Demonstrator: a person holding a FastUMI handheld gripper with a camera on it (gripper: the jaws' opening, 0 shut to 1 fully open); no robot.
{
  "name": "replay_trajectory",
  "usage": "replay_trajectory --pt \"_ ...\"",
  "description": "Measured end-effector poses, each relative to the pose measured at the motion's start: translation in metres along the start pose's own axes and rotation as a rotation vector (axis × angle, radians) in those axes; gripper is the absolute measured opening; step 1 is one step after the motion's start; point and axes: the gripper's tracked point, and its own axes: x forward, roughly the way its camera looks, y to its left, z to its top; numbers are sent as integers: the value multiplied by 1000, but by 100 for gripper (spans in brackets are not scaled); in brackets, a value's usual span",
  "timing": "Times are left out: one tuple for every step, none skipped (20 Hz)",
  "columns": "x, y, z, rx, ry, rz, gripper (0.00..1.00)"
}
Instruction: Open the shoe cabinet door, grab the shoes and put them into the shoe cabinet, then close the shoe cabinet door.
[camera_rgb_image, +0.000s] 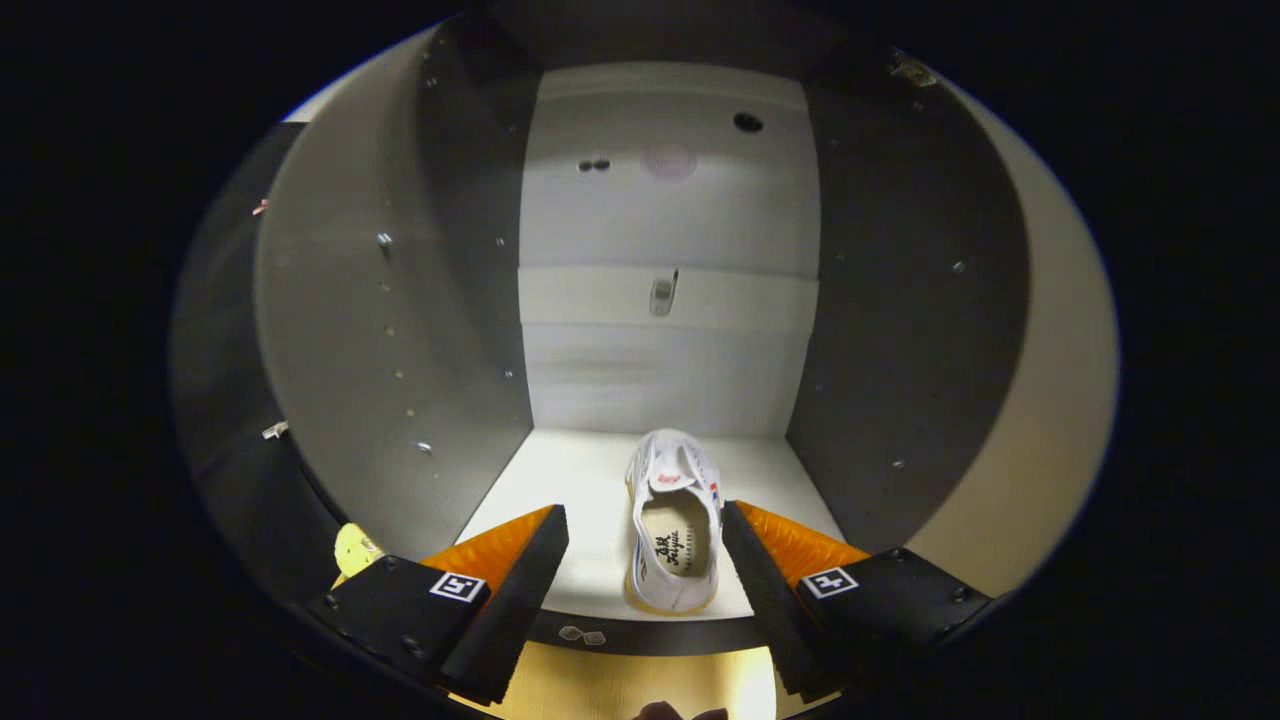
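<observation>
A white canvas shoe (673, 525) lies on the pale bottom shelf (580, 490) inside the open shoe cabinet, heel toward me and toe toward the back wall. My gripper (645, 540) is open, its two fingers spread wide on either side of the shoe's heel. The right finger (750, 570) sits close beside the shoe and the left finger (530, 575) stands well apart from it. Neither finger presses on the shoe.
The cabinet's left side panel (400, 330) and right side panel (900, 330) enclose the compartment, with a white back wall (665, 250) beyond. The shelf's dark front edge (650, 632) runs beneath the fingers. A yellowish object (355, 548) lies low to the left, outside the cabinet.
</observation>
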Motion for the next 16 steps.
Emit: replay_trajectory --pt "-20 0 10 -8 -34 4 98" --pt "-35 3 17 -14 -59 8 98" --pt "-53 6 23 -19 -86 20 98" --pt "-70 11 29 -20 -109 29 98" --pt "-88 17 34 -22 -129 48 98" --pt "-101 22 37 -22 -149 58 98" --pt "-122 25 39 -31 -169 66 98" --pt "-138 29 42 -31 -186 75 98" --pt "-156 33 42 -30 -190 92 98" --pt "-174 38 46 -25 -208 113 98" --pt "-191 42 49 -26 -224 130 98" --pt "-206 44 52 -35 -247 148 98" --pt "-219 45 52 -55 -258 161 97" --pt "-232 44 52 -65 -270 168 98" --pt "-247 42 54 -63 -283 177 98" --pt "-263 37 56 -54 -294 179 98"
